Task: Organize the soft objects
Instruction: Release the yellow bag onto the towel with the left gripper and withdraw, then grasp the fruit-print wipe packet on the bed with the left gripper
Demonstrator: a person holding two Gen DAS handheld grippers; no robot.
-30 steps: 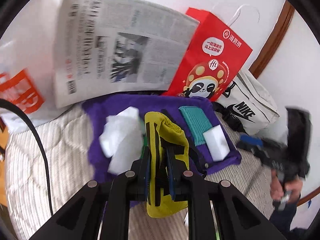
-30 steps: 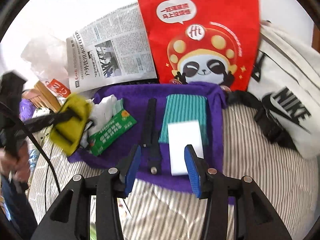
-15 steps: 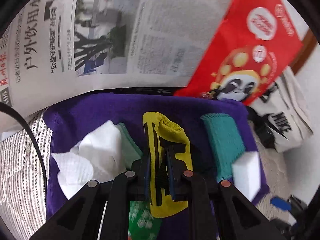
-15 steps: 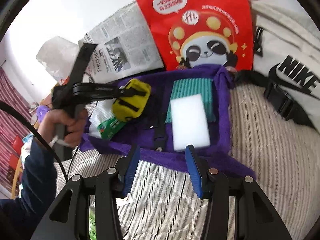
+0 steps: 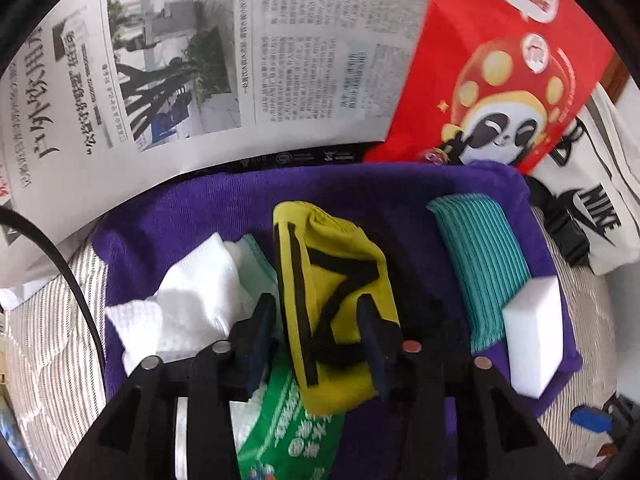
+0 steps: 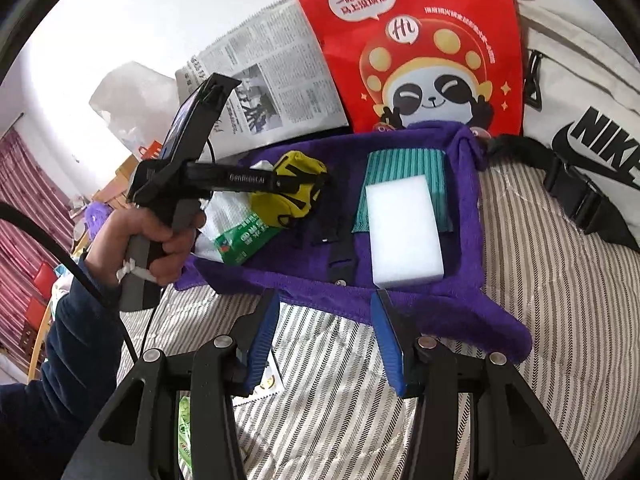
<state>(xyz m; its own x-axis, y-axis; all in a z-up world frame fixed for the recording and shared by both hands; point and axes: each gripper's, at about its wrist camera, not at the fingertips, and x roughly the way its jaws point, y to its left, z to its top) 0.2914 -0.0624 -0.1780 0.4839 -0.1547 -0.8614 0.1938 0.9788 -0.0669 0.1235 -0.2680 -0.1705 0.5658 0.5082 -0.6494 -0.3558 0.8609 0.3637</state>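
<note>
One yellow sock (image 5: 332, 300) sits between the just-spreading pads of the left hand-held gripper (image 5: 320, 334).

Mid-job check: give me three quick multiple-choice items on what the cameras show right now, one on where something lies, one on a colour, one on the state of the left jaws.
1. The white sponge block lies:
A. on the purple towel, partly over the teal cloth
B. on the newspaper
C. inside the red bag

2. The rolled sock between the left gripper's jaws is:
A. yellow with black stripes
B. plain white
C. teal

3. The left jaws are:
A. clamped flat on the sock
B. apart, sock between them
C. out of view

Answers: 1 A, the block sits on the towel with the cloth's near end under it. 2 A, black bands cross yellow fabric. 3 B, they have just been opening; a gap shows beside the left pad.
</note>
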